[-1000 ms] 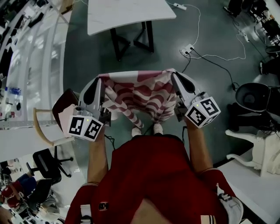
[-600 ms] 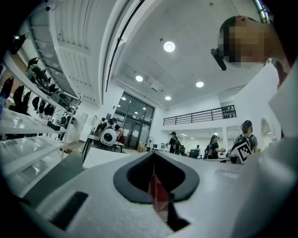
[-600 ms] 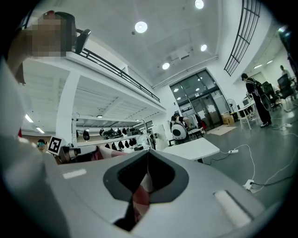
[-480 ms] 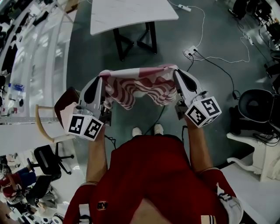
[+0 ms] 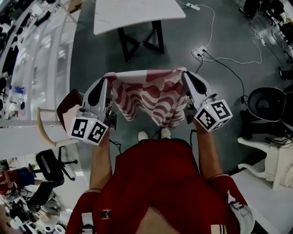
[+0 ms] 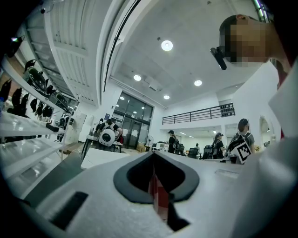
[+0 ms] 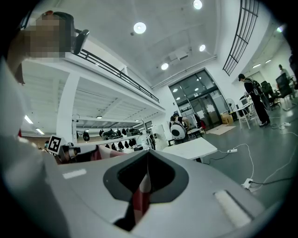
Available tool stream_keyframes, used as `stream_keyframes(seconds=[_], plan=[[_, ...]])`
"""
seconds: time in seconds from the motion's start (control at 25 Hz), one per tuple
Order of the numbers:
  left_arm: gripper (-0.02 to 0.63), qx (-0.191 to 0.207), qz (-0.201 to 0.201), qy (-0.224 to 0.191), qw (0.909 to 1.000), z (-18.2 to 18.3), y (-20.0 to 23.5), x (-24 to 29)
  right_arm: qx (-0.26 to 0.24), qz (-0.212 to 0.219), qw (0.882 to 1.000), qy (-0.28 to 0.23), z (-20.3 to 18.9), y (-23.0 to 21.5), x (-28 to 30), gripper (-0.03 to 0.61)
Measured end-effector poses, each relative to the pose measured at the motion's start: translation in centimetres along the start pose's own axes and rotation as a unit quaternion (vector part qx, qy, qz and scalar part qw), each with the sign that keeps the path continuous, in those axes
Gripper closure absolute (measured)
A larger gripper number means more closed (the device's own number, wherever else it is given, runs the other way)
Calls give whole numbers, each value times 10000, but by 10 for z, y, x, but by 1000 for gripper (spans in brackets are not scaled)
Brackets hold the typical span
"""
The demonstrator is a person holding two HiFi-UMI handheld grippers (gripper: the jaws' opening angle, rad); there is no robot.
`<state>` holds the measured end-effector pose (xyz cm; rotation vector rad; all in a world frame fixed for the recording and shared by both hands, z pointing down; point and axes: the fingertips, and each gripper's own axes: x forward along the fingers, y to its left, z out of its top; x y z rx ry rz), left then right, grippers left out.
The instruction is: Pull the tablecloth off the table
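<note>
The red-and-white wavy tablecloth (image 5: 147, 98) hangs in the air in front of the person, stretched between both grippers. My left gripper (image 5: 106, 78) is shut on its left top corner, and a strip of the tablecloth (image 6: 157, 195) shows pinched between the jaws in the left gripper view. My right gripper (image 5: 184, 73) is shut on the right top corner, with the tablecloth (image 7: 139, 195) caught between its jaws in the right gripper view. The white table (image 5: 137, 13) stands bare beyond the cloth, also seen as the table (image 7: 193, 148).
A wooden chair (image 5: 64, 114) with a dark red seat stands at the left. A power strip (image 5: 199, 51) and cables lie on the floor at the right. A black office chair (image 5: 268, 105) and a white table edge (image 5: 261, 183) sit at the right. Several people stand in the hall.
The hanging cloth has swung: it bunched up short half a second ago and now drapes longer again. Both grippers stay at about the same height, still holding its corners.
</note>
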<state>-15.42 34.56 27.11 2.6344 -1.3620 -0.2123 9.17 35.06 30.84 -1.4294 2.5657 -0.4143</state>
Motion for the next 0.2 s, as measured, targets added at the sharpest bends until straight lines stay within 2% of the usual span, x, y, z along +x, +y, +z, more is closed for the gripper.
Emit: stream_keyframes(seconds=[0.2], plan=[[603, 9, 4, 0, 10000, 0, -6, 1, -9, 2, 10000, 15, 0, -4, -5, 566]])
